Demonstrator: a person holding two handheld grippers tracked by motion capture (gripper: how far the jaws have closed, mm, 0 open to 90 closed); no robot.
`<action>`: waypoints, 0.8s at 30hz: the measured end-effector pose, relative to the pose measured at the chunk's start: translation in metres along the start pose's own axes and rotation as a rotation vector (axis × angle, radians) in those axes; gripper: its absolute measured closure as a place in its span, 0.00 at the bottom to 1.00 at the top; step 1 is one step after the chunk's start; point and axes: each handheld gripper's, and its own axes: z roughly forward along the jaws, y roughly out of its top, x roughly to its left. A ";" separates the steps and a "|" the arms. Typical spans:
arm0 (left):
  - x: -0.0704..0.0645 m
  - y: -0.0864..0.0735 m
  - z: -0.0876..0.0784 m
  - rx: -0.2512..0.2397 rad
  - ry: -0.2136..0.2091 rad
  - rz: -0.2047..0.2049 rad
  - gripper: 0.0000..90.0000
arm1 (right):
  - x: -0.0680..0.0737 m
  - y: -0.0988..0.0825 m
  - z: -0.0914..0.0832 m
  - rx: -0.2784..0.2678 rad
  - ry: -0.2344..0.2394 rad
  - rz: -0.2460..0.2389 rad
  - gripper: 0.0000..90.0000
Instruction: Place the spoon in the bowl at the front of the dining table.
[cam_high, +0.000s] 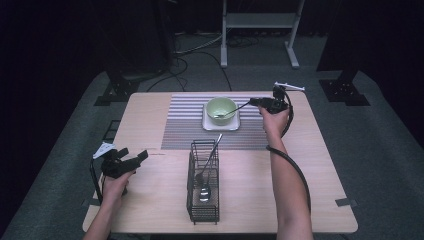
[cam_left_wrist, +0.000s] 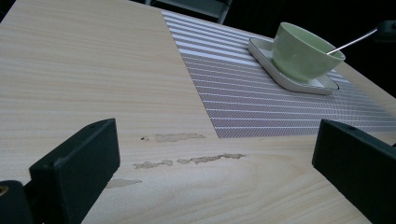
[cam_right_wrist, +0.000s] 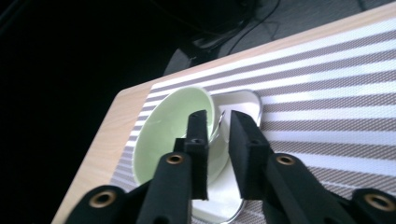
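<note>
My right gripper (cam_right_wrist: 218, 135) has its jaws slightly parted around the thin steel spoon (cam_high: 231, 111), its tip resting in the glossy green bowl (cam_high: 221, 108). My left gripper (cam_left_wrist: 215, 158) stands spread wide over the pale woodgrain table (cam_left_wrist: 84, 74).

Dim room, table lit from above, dark surroundings

spoon handle (cam_right_wrist: 218, 125): mostly hidden between the right gripper's (cam_right_wrist: 219, 135) black pads; contact cannot be told
bowl (cam_right_wrist: 173, 135): lower part hidden behind the gripper
saucer (cam_right_wrist: 243, 105): cut off at bottom edge
rack utensils (cam_high: 204, 192): too small to identify
</note>
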 end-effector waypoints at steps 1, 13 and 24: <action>0.000 0.000 0.000 -0.001 0.001 -0.002 0.00 | -0.001 -0.001 -0.001 0.006 0.006 -0.002 0.81; -0.001 -0.001 0.001 0.005 -0.006 0.002 0.00 | -0.002 -0.011 -0.022 0.022 0.047 -0.044 0.59; 0.001 -0.002 0.001 0.008 0.005 -0.002 0.00 | -0.010 -0.016 -0.035 0.045 0.104 -0.047 0.40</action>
